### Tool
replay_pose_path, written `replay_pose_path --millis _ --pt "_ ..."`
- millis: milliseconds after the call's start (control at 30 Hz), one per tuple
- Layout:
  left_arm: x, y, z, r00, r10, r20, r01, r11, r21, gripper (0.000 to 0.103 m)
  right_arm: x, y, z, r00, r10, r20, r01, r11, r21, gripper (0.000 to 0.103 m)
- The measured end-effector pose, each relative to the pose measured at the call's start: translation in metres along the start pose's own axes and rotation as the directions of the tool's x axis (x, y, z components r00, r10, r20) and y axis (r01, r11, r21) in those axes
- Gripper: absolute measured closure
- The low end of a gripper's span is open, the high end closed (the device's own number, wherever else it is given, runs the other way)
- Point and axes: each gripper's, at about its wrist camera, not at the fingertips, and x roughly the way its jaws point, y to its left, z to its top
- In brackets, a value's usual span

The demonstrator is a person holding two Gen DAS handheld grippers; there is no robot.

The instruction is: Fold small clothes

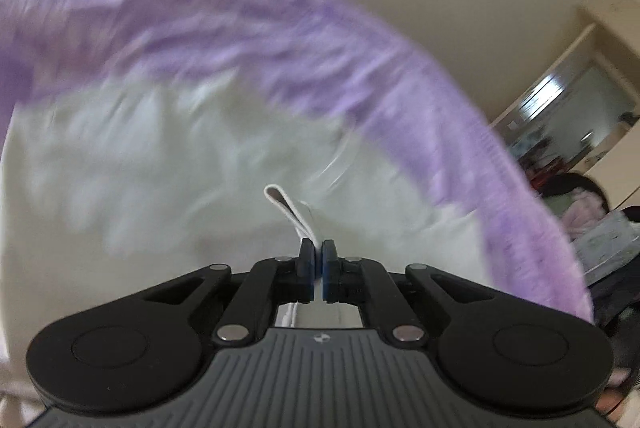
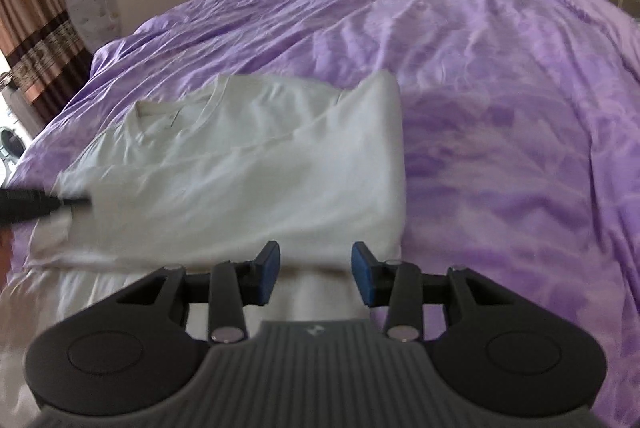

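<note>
Clearly mid-fold, the left wrist view shows the left tongs (image 1: 319,260) closed on a thin doubled edge of the white shirt (image 1: 180,180), which sticks up in a small loop just past the pads. Most of this view is motion-blurred: white cloth fills the middle and the purple bed cover (image 1: 360,60) arcs above it, with the room beyond at the right.

From the right wrist view, the right tongs (image 2: 316,274) stand open and hold nothing, poised just over the near edge of the white shirt (image 2: 248,172). The shirt lies on the purple bed cover (image 2: 500,108), already partly folded: one side seems turned over the body, giving a straight right edge, and the collar shows at the far left. The left tongs (image 2: 60,204) reach in at the shirt's left side. By my reckoning, at least one lengthwise fold is in place, and a crosswise fold and tidying remain. The cloth looks thin, soft and lightly creased.
</note>
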Motion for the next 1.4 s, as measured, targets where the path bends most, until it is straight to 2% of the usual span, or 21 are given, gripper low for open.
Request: replay_pose_path --millis 33,67,100,233,367,500,567,633,700,767,867,933,1000,1100,1167,1300,1400 --pt "-0.006 -0.013 0.008 1.0 -0.023 0.016 0.023 1.0 0.015 0.101 0.001 0.001 -0.004 1.0 -0.001 -0.02 0.0 1.0 -0.017 0.075" --pt "-0.011 -0.026 0.016 0.999 -0.044 0.028 0.043 0.999 0.032 0.101 0.003 0.005 -0.008 0.999 -0.014 -0.044 0.012 0.999 -0.046 0.091" --pt "-0.016 -0.04 0.025 0.997 -0.06 0.038 0.058 0.997 0.056 0.101 0.006 0.008 -0.01 0.998 -0.035 -0.055 0.031 0.997 -0.071 0.096" --pt "-0.032 -0.097 0.05 0.991 -0.112 0.07 0.102 0.986 0.135 0.101 0.019 0.017 -0.01 0.998 -0.016 -0.067 0.012 0.997 -0.071 0.098" --pt "-0.042 -0.141 0.067 0.981 -0.162 0.11 0.14 0.972 0.189 0.101 0.032 0.033 -0.001 0.999 -0.001 -0.036 -0.002 0.995 -0.098 0.098" --pt "-0.051 -0.166 0.08 0.973 -0.19 0.13 0.16 0.964 0.21 0.101 0.049 0.034 0.014 1.0 -0.007 0.017 0.008 0.998 -0.066 0.098" --pt "-0.062 -0.167 0.086 0.969 -0.188 0.158 0.151 0.964 0.219 0.101 0.058 0.028 0.021 0.997 -0.053 0.051 0.054 0.998 -0.036 0.098" --pt "-0.073 -0.159 0.092 0.97 -0.155 0.188 0.112 0.968 0.224 0.101 0.066 0.016 0.023 0.993 -0.104 0.051 0.103 0.995 0.009 0.098" --pt "-0.082 -0.139 0.097 0.978 -0.086 0.192 0.043 0.975 0.218 0.101 0.07 -0.001 0.022 0.986 -0.163 0.04 0.161 0.986 0.051 0.103" --pt "-0.086 -0.11 0.097 0.986 -0.017 0.164 -0.015 0.982 0.191 0.101 0.07 -0.014 0.018 0.991 -0.131 0.026 0.128 0.988 0.086 0.103" --pt "-0.079 -0.057 0.084 0.989 0.111 0.093 -0.124 0.982 0.143 0.101 0.074 -0.016 0.015 0.992 -0.124 0.007 0.123 0.989 0.085 0.103" --pt "-0.064 -0.016 0.068 0.98 0.197 0.029 -0.199 0.974 0.109 0.101 0.079 -0.009 0.016 0.99 -0.143 -0.007 0.143 0.988 0.055 0.103" --pt "-0.045 0.026 0.05 0.968 0.243 -0.056 -0.24 0.97 0.046 0.101 0.083 -0.006 0.016 0.989 -0.144 -0.026 0.144 0.989 0.035 0.103" --pt "-0.016 0.075 0.016 0.948 0.279 -0.155 -0.283 0.959 -0.001 0.101 0.083 -0.003 0.014 0.988 -0.146 -0.049 0.147 0.989 0.021 0.103" --pt "-0.005 0.097 -0.003 0.94 0.276 -0.201 -0.291 0.956 -0.048 0.101 0.083 -0.005 0.015 0.988 -0.139 -0.067 0.14 0.99 0.02 0.103" --pt "-0.005 0.103 -0.015 0.939 0.287 -0.189 -0.29 0.957 0.012 0.098 0.076 -0.005 0.017 0.983 -0.141 -0.118 0.139 0.99 -0.026 0.103" --pt "-0.009 0.09 -0.009 0.921 0.324 -0.216 -0.312 0.946 0.09 0.091 0.063 -0.005 0.019 0.975 -0.153 -0.16 0.147 0.988 -0.052 0.103"
